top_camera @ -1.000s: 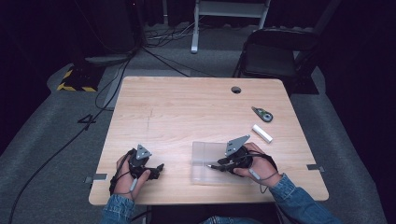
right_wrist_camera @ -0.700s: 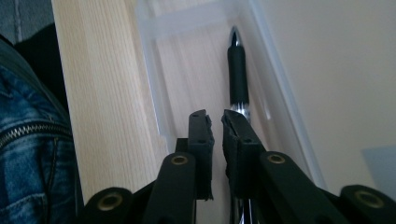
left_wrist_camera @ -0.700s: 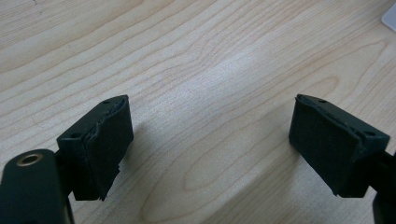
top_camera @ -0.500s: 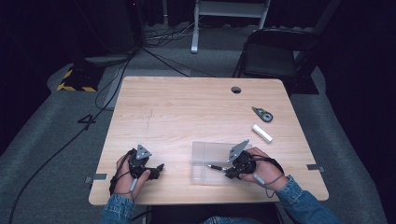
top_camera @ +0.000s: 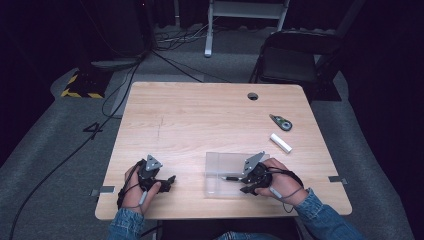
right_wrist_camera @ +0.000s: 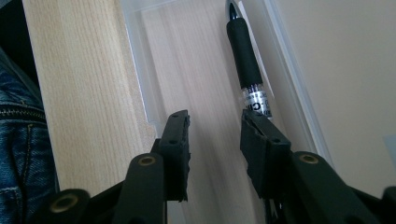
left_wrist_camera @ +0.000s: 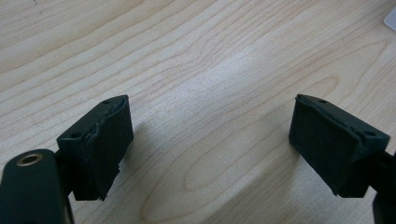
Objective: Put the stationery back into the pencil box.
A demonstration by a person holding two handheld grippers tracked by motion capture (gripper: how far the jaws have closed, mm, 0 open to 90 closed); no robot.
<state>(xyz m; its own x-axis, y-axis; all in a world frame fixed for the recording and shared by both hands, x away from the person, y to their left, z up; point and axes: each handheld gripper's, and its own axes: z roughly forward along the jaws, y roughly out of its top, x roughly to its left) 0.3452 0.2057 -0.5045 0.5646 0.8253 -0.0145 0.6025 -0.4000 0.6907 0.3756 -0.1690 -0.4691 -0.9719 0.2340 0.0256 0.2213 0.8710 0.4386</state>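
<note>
Wooden table [top_camera: 200,125], clear case [top_camera: 220,172] at lower centre.
Pen [right_wrist_camera: 245,60] label unreadable; right gripper [right_wrist_camera: 215,135] jaws, just opening, stand apart beside it; left gripper [left_wrist_camera: 210,140] gapes empty.

Place: a recording studio or lab set-up, not a home.
Surroundings: dark, black-draped around one lit wooden table [top_camera: 200,120].
Floor: grey carpet [top_camera: 60,150] with trailing cables [top_camera: 75,155] and a hazard-striped block [top_camera: 80,87].
Furniture: folding chair [top_camera: 295,60], metal stand [top_camera: 245,15].

Table lit, surroundings dark; close views soft.
</note>
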